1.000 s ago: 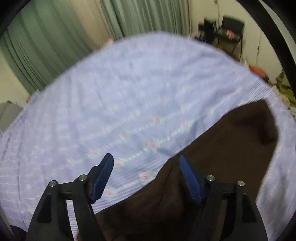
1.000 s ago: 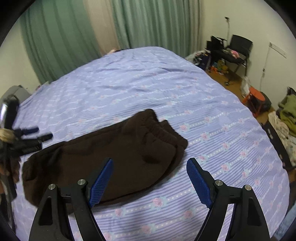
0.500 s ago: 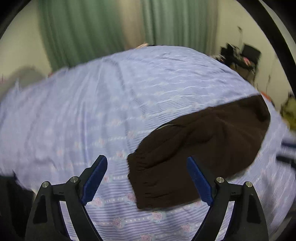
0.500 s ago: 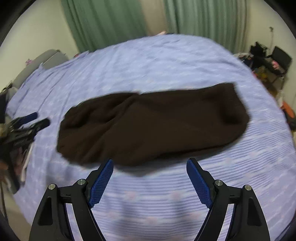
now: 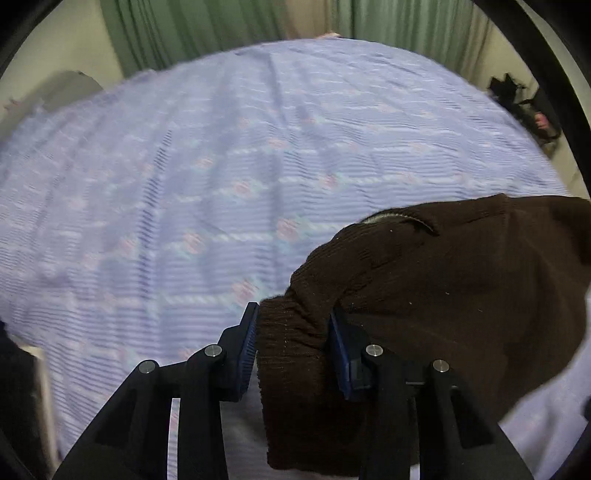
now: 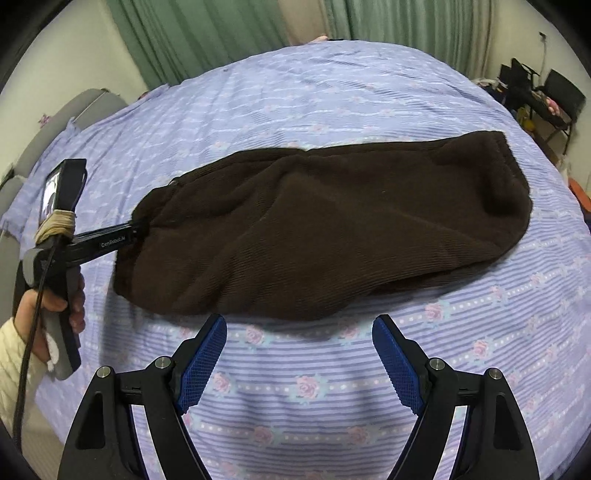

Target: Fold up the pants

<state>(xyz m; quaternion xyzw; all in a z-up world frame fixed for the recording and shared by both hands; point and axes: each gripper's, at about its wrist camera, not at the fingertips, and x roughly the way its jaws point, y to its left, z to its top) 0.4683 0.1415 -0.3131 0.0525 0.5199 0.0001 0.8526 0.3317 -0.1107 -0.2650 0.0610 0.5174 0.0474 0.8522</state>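
Observation:
The dark brown pants [image 6: 325, 229] lie folded lengthwise across the lilac flowered bed sheet [image 6: 295, 96]. In the left wrist view my left gripper [image 5: 293, 334] is shut on a bunched end of the pants [image 5: 424, 295]. From the right wrist view the left gripper [image 6: 138, 230] bites the pants' left end, held by a hand in a cream sleeve. My right gripper [image 6: 299, 354] is open and empty, just in front of the pants' near edge, above the sheet.
Green curtains [image 6: 207, 33] hang behind the bed. A grey headboard [image 6: 55, 125] stands at the left. A black chair with clutter [image 6: 546, 99] stands at the right beyond the bed's edge. Bare sheet lies beyond the pants.
My left gripper has moved in and closed on the left end of the pants. My right gripper has stayed open and drawn a little closer to the pants' near edge.

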